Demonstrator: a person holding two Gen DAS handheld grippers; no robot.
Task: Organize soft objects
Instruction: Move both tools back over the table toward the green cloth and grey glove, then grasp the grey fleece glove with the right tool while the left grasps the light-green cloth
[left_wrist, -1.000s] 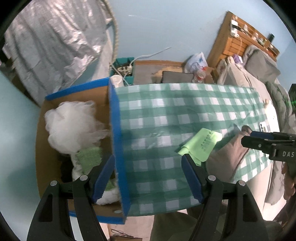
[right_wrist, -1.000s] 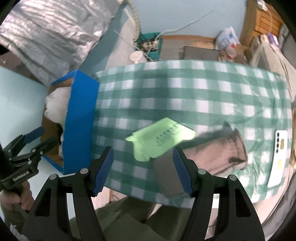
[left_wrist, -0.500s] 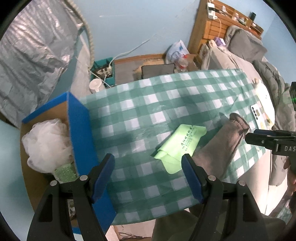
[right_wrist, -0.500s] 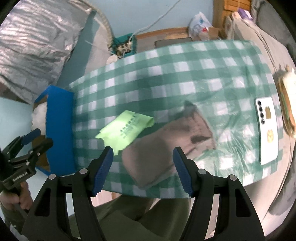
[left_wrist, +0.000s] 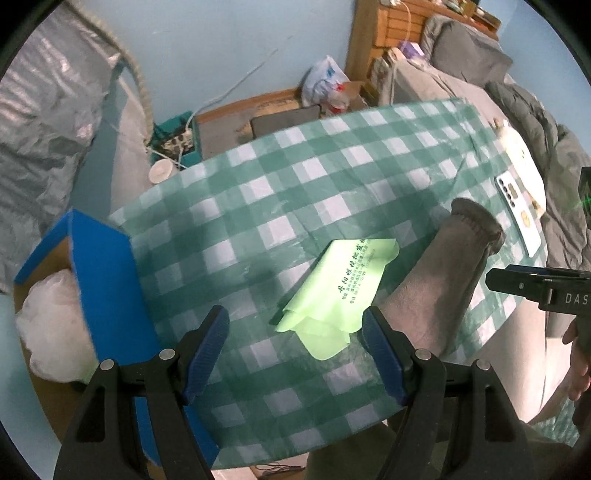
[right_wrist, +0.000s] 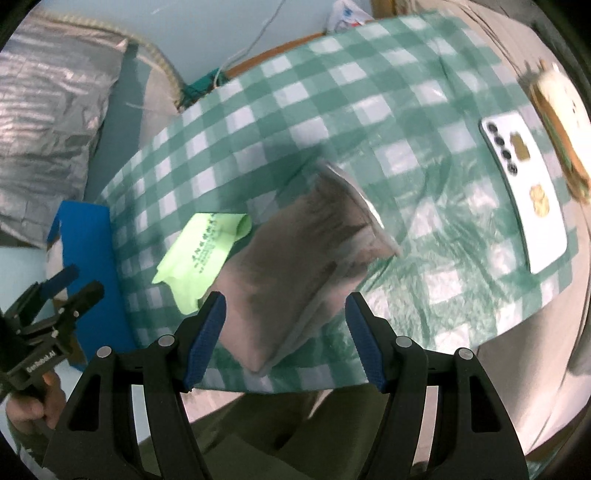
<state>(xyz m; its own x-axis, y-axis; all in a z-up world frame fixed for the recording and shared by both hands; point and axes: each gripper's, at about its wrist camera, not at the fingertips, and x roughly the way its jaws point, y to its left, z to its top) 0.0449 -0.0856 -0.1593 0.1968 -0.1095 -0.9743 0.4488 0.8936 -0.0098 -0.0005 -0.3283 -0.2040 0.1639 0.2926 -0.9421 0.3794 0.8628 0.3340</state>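
A light green cloth (left_wrist: 341, 290) (right_wrist: 201, 254) lies on the green checked tablecloth (left_wrist: 314, 177), partly under a grey-brown sock (left_wrist: 443, 284) (right_wrist: 295, 266) to its right. My left gripper (left_wrist: 295, 350) hangs open above the cloth's near end, nothing between its fingers. My right gripper (right_wrist: 284, 334) is open above the sock's near end and holds nothing. A blue-edged cardboard box (left_wrist: 107, 284) (right_wrist: 92, 258) at the table's left end holds a white mesh puff (left_wrist: 51, 325).
A white phone (right_wrist: 524, 199) (left_wrist: 519, 210) lies face down at the table's right, beside a brown-rimmed plate (right_wrist: 561, 129). The other gripper shows at each view's edge. Beyond the table are a floor with a power strip, a plastic bag (left_wrist: 328, 85) and bedding.
Both grippers have moved right along the table and sunk lower. The left one has left the box and now hangs over the green cloth; the right one has gone from the cloth to the sock.
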